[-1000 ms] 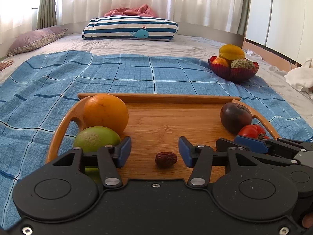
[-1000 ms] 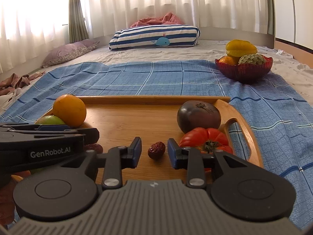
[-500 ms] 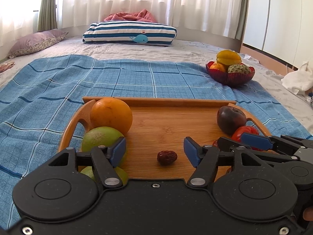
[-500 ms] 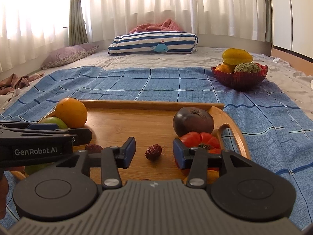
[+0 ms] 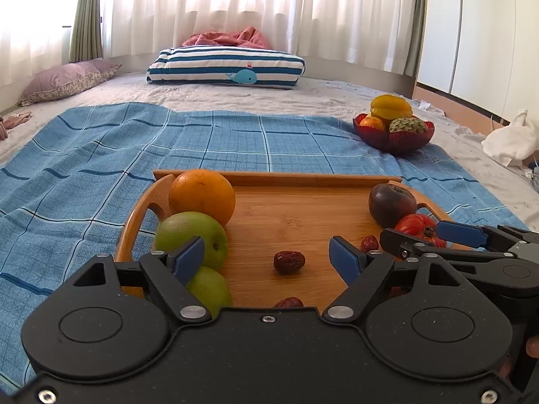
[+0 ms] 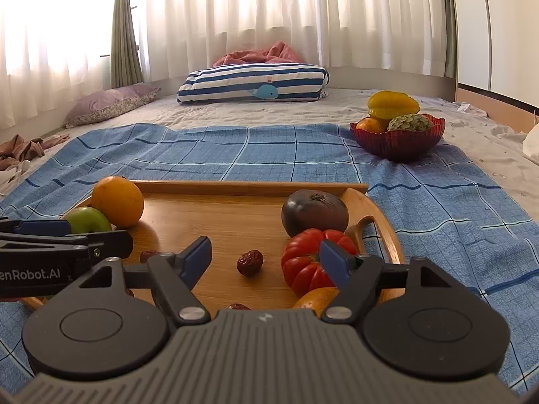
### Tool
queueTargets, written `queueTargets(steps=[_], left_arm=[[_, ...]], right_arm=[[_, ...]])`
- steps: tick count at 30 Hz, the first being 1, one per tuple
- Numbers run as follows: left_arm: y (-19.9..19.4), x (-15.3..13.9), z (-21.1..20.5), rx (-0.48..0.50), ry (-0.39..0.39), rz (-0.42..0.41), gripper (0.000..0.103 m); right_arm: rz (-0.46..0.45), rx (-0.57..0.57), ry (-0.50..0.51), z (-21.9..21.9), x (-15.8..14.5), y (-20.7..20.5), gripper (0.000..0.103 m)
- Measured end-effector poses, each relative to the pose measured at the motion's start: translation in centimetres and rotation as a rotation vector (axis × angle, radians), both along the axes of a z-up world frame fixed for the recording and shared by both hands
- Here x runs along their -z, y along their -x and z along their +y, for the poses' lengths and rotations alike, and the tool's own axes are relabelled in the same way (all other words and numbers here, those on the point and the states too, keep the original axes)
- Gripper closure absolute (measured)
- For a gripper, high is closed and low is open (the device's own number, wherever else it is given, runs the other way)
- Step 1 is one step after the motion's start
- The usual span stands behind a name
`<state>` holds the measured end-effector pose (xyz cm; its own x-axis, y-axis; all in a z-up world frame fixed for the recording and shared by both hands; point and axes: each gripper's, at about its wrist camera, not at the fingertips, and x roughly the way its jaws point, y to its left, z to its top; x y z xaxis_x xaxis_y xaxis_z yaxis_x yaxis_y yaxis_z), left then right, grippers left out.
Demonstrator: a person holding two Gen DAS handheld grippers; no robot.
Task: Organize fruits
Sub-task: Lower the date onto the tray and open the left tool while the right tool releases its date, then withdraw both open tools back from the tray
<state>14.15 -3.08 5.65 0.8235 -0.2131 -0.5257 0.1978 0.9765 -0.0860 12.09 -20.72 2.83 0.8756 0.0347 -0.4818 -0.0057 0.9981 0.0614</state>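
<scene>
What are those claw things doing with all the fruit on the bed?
A person holds two grippers over a wooden tray of fruit. The left gripper and right gripper are both open and hold nothing. Each points at a small red date. A red bowl farther off already holds fruit.

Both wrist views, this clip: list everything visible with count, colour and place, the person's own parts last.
wooden tray: one, light brown, on the blue checked blanket
orange: one, tray's left end
green apples: two, left end, nearer than the orange
dark purple fruit: one, tray's right end
red ribbed tomato: one, just before the purple fruit
dried red dates: at least three, brown-red, tray's near middle
red bowl: one, far right on blanket, holding yellow, orange and green fruit
striped whale pillow: one, blue-white, far end
left tool: open, above tray
right tool: open, above tray
</scene>
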Motion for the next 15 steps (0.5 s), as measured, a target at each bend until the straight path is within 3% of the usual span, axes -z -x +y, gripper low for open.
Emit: queueTargets(steps=[15], left_arm=[[3.1, -0.7, 0.7, -0.002, 0.006, -0.022, 0.021]], right_arm=[[-0.022, 0.002, -0.008, -0.4, -0.4, 2.3, 0.012]])
